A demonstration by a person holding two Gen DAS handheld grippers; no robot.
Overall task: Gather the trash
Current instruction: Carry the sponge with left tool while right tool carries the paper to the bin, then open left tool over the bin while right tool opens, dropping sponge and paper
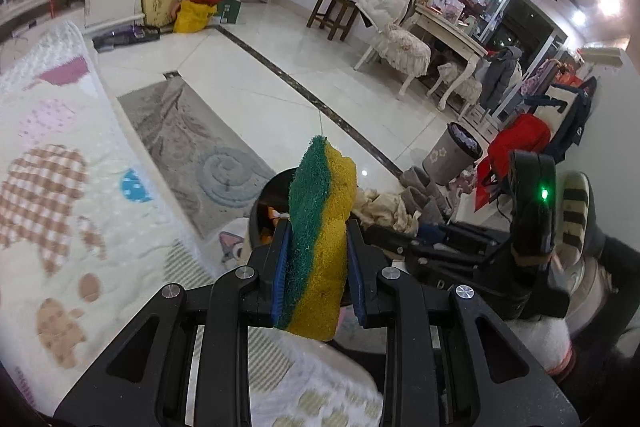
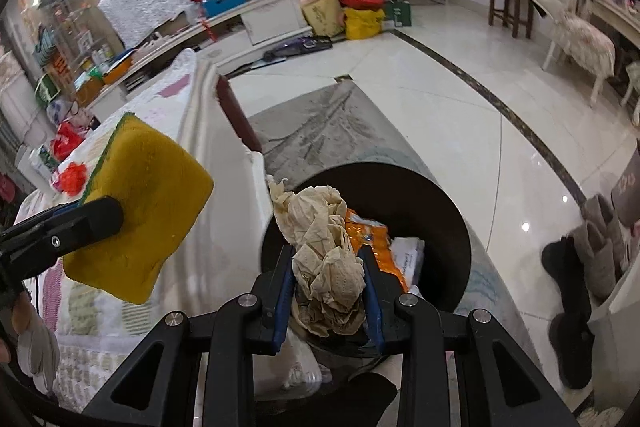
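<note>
bin (image 2: 436, 227) is the biggest thing here: black, round, mouth open, centre to lower-centre of the right wrist view, standing on the grey rug (image 2: 320, 131) just beside the quilted bed edge (image 2: 224, 195). already has an orange packet (image 2: 372, 239) and white paper (image 2: 408, 255) inside.

sponge (image 1: 320, 239): yellow with a green scrub face, standing up between the left gripper (image 1: 318, 259) pads, lower centre of the left view. jaws narrow, clamped on its lower half. in the right view it sits at left, over the bed edge and short of the rim, i'd say.

tissue (image 2: 324, 247): crumpled beige wad, pinched by the right gripper (image 2: 328, 291), jaws nearly closed on it. lower centre of the right view, reads as right over the bin mouth.

step, as i read it: drop both into the bin.

how to do it well:
- the wad looks ready to drop; get low first, it's light and could drift onto the rug.
- open wide, tissue snags on pads.
- bring the sponge across to the right until the rim is under it, then let go.
- keep the two grippers apart, they sit near each other at the rim.
</note>
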